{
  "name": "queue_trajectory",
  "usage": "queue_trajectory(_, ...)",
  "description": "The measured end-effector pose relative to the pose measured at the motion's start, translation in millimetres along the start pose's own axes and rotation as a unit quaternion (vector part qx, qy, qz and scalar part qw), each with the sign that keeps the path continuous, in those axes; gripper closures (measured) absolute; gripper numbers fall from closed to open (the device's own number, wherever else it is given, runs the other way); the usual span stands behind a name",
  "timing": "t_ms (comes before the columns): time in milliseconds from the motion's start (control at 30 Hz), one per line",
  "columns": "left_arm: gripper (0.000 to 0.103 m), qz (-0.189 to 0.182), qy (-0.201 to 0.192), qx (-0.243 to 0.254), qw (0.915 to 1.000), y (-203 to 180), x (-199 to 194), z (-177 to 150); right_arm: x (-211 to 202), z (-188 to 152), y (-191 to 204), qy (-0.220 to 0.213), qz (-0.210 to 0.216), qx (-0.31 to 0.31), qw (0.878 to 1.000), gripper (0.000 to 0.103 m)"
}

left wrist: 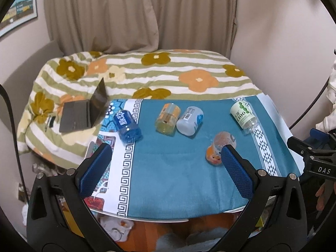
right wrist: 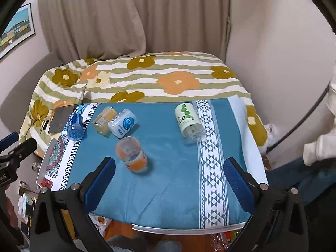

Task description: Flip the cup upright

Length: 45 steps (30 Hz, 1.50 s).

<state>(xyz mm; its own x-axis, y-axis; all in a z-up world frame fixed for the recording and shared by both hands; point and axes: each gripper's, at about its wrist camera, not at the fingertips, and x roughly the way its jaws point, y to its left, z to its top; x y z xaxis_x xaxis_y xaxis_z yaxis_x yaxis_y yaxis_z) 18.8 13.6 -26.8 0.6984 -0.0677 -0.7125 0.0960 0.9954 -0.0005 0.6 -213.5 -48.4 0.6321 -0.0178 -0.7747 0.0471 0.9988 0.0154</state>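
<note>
Clear orange-labelled cup (right wrist: 131, 154) on side, blue cloth (right wrist: 168, 178).

We read white Chinese characters, "脉动", on the blue bottle (left wrist: 127, 125) lying left of the green-and-white bottle (left wrist: 243, 113) on the table. That green-and-white bottle bears "C100" in green beside a cluster of green dots; in the right wrist view only "00" of it (right wrist: 187, 117) shows. The white bottle (left wrist: 190, 120), between those two, carries a barcode and a blue round emblem whose text is too small to read. On the black gripper body (left wrist: 321, 166) right of the green-and-white bottle we read "DAS".
</note>
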Motion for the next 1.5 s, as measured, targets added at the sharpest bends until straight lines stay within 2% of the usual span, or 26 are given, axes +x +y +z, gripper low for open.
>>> queue_trajectory(367, 0.000, 0.005, -0.007, 0.013, 0.9999, -6.2, -0.9, 1.6, -5.5, -0.7, -3.8, -0.007, -0.024, 0.000, 1.000, 0.000)
queue_trajectory(1500, 0.000, 0.004, -0.006, 0.009, 0.9999, -5.2, 2.1, 1.2, -10.3, 3.8, -4.4, -0.020, -0.029, -0.001, 0.999, 0.000)
